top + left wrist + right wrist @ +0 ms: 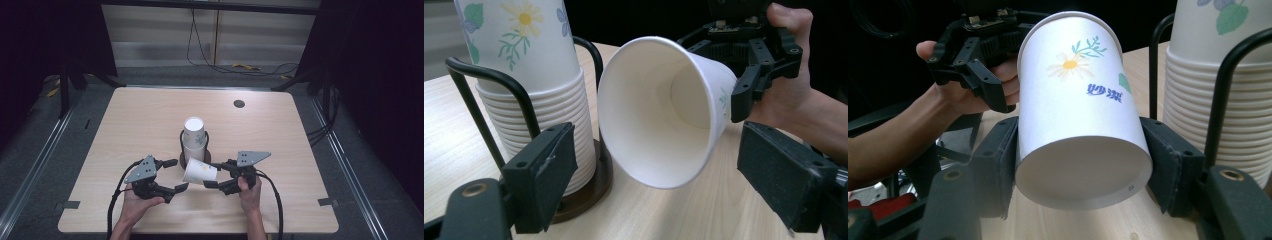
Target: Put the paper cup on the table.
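The right hand-held gripper (216, 176) squeezes one paper cup (199, 171) on its side, near the cup stack (193, 139) in the middle of the counter (140, 120), maybe so the wide-open, empty left hand-held gripper (176, 175) can take it.

Likely lab: black-curtained table (150, 115)

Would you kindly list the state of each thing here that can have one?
Single paper cup: on its side, empty, held near its base.
Cup stack: upright, nested in its holder.
Holder: standing on the table.
Right tongs: shut on the single cup.
Left tongs: open, holding nothing.
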A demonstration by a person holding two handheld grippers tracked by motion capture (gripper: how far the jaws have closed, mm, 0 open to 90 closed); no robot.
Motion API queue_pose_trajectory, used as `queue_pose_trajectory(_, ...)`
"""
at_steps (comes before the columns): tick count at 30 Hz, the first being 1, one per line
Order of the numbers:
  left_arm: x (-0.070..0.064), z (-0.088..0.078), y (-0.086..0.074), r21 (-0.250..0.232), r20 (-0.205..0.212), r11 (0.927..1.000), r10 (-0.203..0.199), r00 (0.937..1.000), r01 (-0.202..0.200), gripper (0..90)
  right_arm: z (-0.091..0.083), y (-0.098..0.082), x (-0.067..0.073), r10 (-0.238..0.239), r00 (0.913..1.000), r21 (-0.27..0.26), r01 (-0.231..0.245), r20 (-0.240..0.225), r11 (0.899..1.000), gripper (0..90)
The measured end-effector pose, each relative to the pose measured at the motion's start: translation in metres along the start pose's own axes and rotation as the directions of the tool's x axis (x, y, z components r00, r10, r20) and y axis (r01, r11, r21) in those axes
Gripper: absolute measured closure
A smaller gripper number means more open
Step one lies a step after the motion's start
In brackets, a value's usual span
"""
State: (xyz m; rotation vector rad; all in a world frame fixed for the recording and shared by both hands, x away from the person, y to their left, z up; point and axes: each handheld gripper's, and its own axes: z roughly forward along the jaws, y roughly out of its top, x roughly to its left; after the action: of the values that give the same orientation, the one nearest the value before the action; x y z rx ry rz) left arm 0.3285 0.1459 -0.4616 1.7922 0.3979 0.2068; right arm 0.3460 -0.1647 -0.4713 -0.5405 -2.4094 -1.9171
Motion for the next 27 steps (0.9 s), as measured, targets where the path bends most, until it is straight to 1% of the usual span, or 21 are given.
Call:
queue_pose_trajectory(1, 0.0, 0.0, 0.0, 0.005, 0.003, 1.0, 0.005, 1.0, -0.005, 15.7, 0.0, 0.0, 0.0, 0.001, 1.0, -0.006, -0.001, -0.004, 1.0, 36.5)
queue_pose_trajectory(3, 0.0, 0.002, 0.0, 0.001, 0.012, 1.0, -0.001, 0.9999, 0.001, 15.6, 0.0, 0.0, 0.0, 0.003, 0.9999, -0.013, -0.003, -0.011, 1.0, 36.6)
queue_pose_trajectory(5, 0.0, 0.003, 0.0, 0.01, 0.02, 0.9999, 0.005, 0.9998, -0.005, 15.6, -0.001, 0.0, -0.001, 0.003, 0.9998, -0.023, -0.003, -0.019, 1.0, 36.6)
queue_pose_trajectory(6, 0.0, 0.004, 0.001, 0.01, 0.021, 0.9999, 0.002, 0.9998, -0.002, 15.6, -0.001, 0.001, -0.001, 0.001, 0.9997, -0.025, -0.002, -0.023, 1.0, 36.6)
queue_pose_trajectory(10, 0.002, 0.006, 0.001, 0.001, 0.026, 1.0, -0.008, 0.9996, 0.008, 15.6, 0.0, 0.0, 0.0, -0.003, 0.9996, -0.024, 0.003, -0.029, 1.0, 36.6)
queue_pose_trajectory(13, 0.004, 0.006, 0.001, -0.005, 0.02, 0.9999, -0.01, 0.9998, 0.01, 15.6, 0.0, 0.0, 0.0, -0.005, 0.9994, -0.023, 0.004, -0.035, 1.0, 36.5)
queue_pose_trajectory(15, 0.005, 0.006, 0.001, -0.009, 0.026, 0.9999, -0.013, 0.9996, 0.013, 15.3, 0.001, 0.0, 0.001, -0.009, 0.9992, -0.023, 0.008, -0.038, 1.0, 36.6)
queue_pose_trajectory(17, 0.006, 0.007, 0.001, -0.015, 0.044, 0.9997, -0.016, 0.9989, 0.017, 15.3, 0.001, 0.0, 0.001, -0.012, 0.9992, -0.025, 0.011, -0.039, 1.0, 36.6)
queue_pose_trajectory(21, 0.007, 0.01, 0.002, -0.003, 0.064, 1.0, -0.007, 0.9979, 0.007, 15.1, 0.001, 0.0, 0.002, -0.013, 0.9991, -0.019, 0.012, -0.039, 1.0, 36.7)
queue_pose_trajectory(22, 0.007, 0.01, 0.003, 0.006, 0.065, 1.0, 0.006, 0.9979, -0.006, 15.0, 0.001, 0.0, 0.002, -0.016, 0.999, -0.018, 0.016, -0.042, 1.0, 36.7)
queue_pose_trajectory(23, 0.006, 0.012, 0.005, 0.0, 0.07, 1.0, 0.01, 0.9975, -0.01, 14.9, 0.001, 0.0, 0.002, -0.018, 0.9989, -0.014, 0.017, -0.044, 1.0, 36.7)
queue_pose_trajectory(25, 0.006, 0.013, 0.007, 0.009, 0.08, 0.9995, 0.029, 0.9964, -0.03, 15.1, 0.001, 0.001, 0.003, -0.02, 0.9987, -0.013, 0.02, -0.046, 1.0, 36.7)
queue_pose_trajectory(27, 0.006, 0.016, 0.009, 0.011, 0.096, 0.9994, 0.031, 0.9949, -0.032, 15.3, 0.0, 0.001, 0.003, -0.025, 0.9985, -0.01, 0.025, -0.049, 1.0, 36.7)
